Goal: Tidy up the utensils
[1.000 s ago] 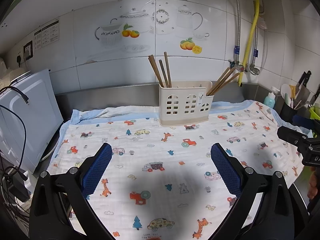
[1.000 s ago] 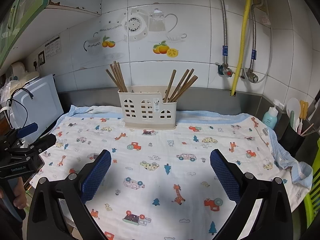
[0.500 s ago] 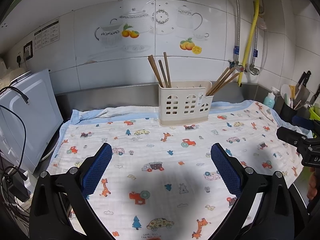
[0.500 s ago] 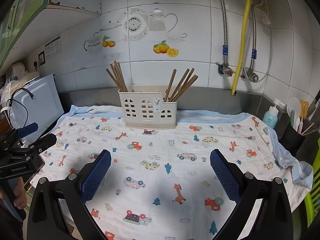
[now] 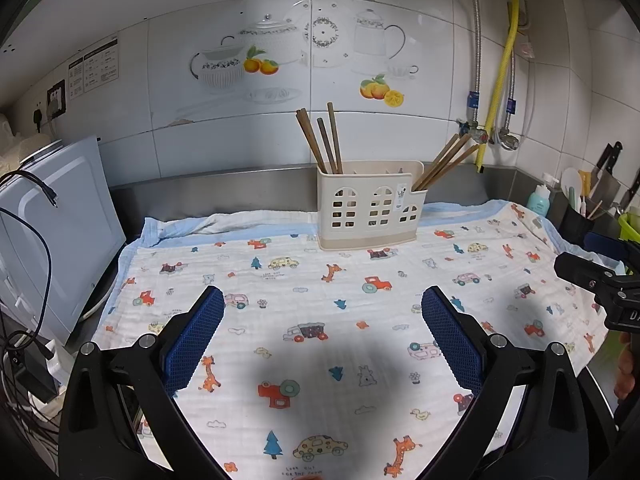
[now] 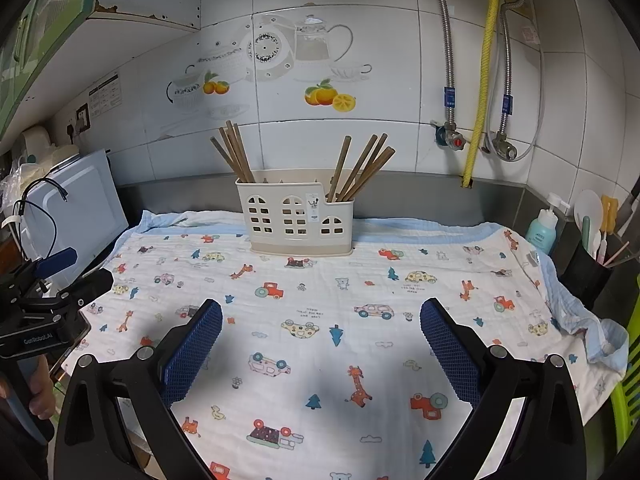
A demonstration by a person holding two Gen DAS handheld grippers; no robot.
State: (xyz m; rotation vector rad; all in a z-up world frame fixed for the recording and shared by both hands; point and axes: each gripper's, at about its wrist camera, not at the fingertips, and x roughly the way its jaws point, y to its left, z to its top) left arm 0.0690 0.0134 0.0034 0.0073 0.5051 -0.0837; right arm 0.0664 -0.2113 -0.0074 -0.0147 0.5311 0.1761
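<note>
Left gripper [image 5: 322, 320] wide open, empty, low over the cloth [image 5: 400, 304]; right gripper [image 6: 320, 328] likewise, beside it. Ahead, at the bench's back edge, caddy [image 5: 370, 210]: chopsticks [image 5: 326, 140] bunched in its left cell, more [image 6: 360, 168] leaning in the right. Probably best to approach one stick high, pinch near its top, lift straight, avoid tipping the caddy.

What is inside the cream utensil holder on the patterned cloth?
The cream holder has brown chopsticks in its left end and its right end. Its walls hide their lower ends and most of the middle.
</note>
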